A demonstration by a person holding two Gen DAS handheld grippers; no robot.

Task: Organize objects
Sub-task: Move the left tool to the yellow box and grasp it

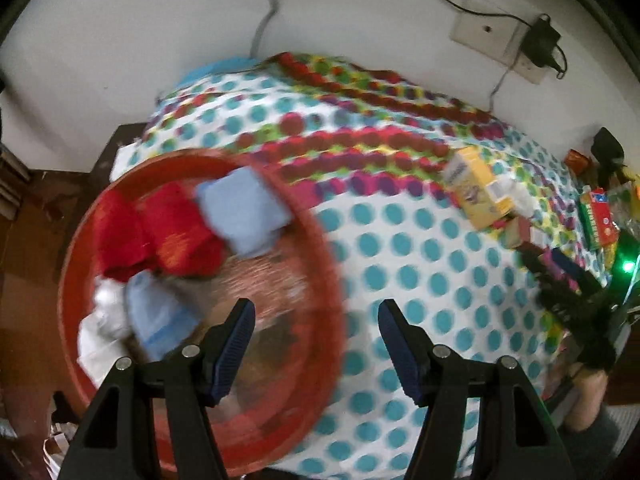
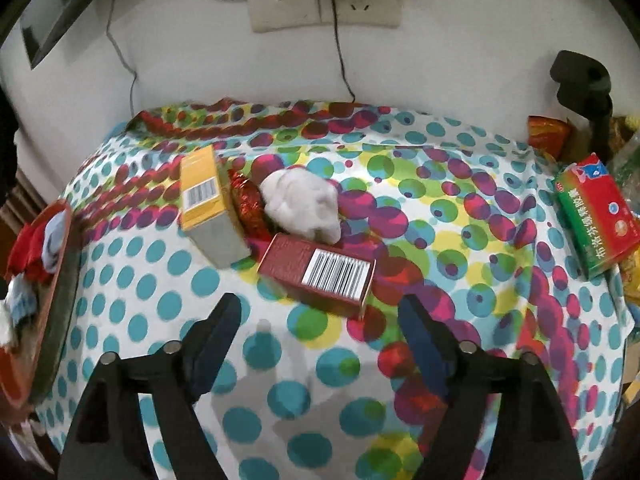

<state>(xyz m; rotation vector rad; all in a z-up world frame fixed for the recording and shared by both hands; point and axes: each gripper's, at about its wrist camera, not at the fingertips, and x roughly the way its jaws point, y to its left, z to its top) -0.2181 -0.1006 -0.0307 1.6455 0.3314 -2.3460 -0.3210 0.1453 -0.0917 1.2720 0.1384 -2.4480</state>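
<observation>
A round red basket (image 1: 324,248) stands at the table's left edge and holds red, light-blue and white cloths (image 1: 240,212). My left gripper (image 1: 316,320) is open and empty above its right rim. The basket also shows in the right wrist view (image 2: 60,272). My right gripper (image 2: 320,320) is open and empty just in front of a dark red box (image 2: 320,272) with a barcode. Behind it lie a yellow box (image 2: 204,204), a red foil packet (image 2: 248,204) and a white crumpled cloth (image 2: 304,204). The yellow box (image 1: 476,188) and the right gripper (image 1: 572,292) show in the left wrist view.
The table wears a polka-dot cloth (image 2: 360,380). A green and red medicine box (image 2: 596,216) lies at the right edge beside more packets (image 2: 548,132). A black stand (image 2: 584,80) rises at the back right. Wall sockets (image 2: 324,4) with cables sit behind.
</observation>
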